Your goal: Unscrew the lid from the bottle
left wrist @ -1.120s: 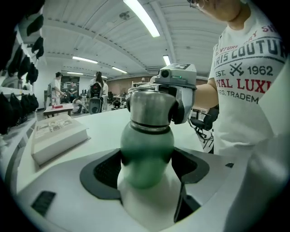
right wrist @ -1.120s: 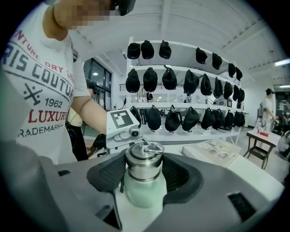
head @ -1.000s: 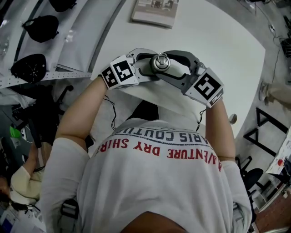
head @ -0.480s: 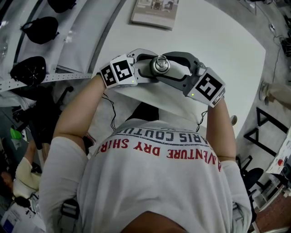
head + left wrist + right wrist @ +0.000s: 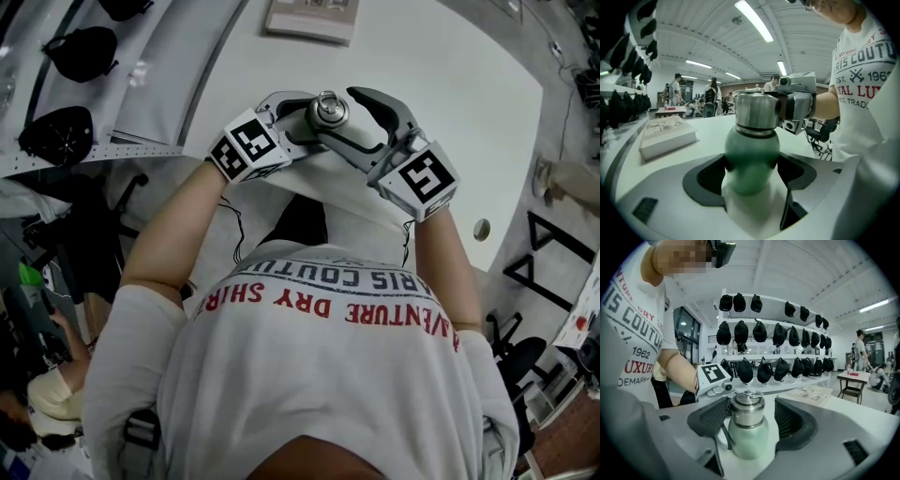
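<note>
**At the desk's near edge: green bottle, steel lid, two claws**

Item 1, bottle [image 5: 751, 159]. Green body, upright, with the lid on top. It sits just in front of the person's chest, over the near edge of the white desk [image 5: 450, 103]. Whether its base rests on the desk cannot be told.

Item 2, lid [image 5: 328, 108]. Brushed steel and round, seated on the bottle's neck. From the head view it shows between the two claws where they meet.

Item 3, left claw [image 5: 751, 166]. Clamped on the bottle's green body, one dark pad pressed to each side just below the steel collar. It comes in from the left of the head view.

Item 4, right claw [image 5: 751, 416]. Jaws spread wide and just been opening, with the lid standing between them. The pad on the left of its view is close beside the lid, and the other pad stands clearly apart from it. No grip is made.

Item 5, marker cubes. One sits on the left claw [image 5: 246, 145] and one on the right claw [image 5: 419, 178], each at the wrist end.

Item 6, book [image 5: 665, 136]. It lies flat on the desk beyond the bottle, well apart from both claws.

Item 7, dark caps [image 5: 759, 331]. Rows of them hang on white shelves behind the desk.
</note>
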Tool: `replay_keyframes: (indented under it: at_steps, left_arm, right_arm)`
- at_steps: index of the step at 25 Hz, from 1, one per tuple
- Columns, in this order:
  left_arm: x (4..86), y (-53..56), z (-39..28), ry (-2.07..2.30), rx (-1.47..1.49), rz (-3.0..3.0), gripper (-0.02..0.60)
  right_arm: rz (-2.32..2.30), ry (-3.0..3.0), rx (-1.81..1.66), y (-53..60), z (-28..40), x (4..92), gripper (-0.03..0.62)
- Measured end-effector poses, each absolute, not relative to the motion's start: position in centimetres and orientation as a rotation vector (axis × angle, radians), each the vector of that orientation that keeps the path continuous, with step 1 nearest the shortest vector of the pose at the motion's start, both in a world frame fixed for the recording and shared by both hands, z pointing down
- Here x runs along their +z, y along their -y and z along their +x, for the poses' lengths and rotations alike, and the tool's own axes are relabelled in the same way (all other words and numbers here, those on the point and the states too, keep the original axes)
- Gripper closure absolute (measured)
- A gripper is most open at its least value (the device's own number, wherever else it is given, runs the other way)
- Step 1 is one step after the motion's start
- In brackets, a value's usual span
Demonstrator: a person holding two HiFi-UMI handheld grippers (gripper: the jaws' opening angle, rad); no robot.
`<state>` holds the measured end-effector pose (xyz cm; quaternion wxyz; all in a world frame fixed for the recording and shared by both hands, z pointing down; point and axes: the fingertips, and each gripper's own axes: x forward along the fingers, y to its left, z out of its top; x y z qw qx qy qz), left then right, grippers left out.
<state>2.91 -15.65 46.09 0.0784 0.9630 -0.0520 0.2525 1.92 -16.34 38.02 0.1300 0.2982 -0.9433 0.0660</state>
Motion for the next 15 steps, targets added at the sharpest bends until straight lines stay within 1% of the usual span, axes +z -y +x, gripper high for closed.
replay_keyframes:
  at_steps: [8,15]
  left_arm:
    - [46.2,16.3,2.3,0.617,0.683,2.749,0.218]
    - [46.2,16.4,2.4,0.753,0.641,2.709,0.218]
  right_arm:
    - [1.145,2.654,0.178,16.3,1.6,38.2,0.292]
    - [1.181,2.616,0.187,17.3,1.5,38.7,0.293]
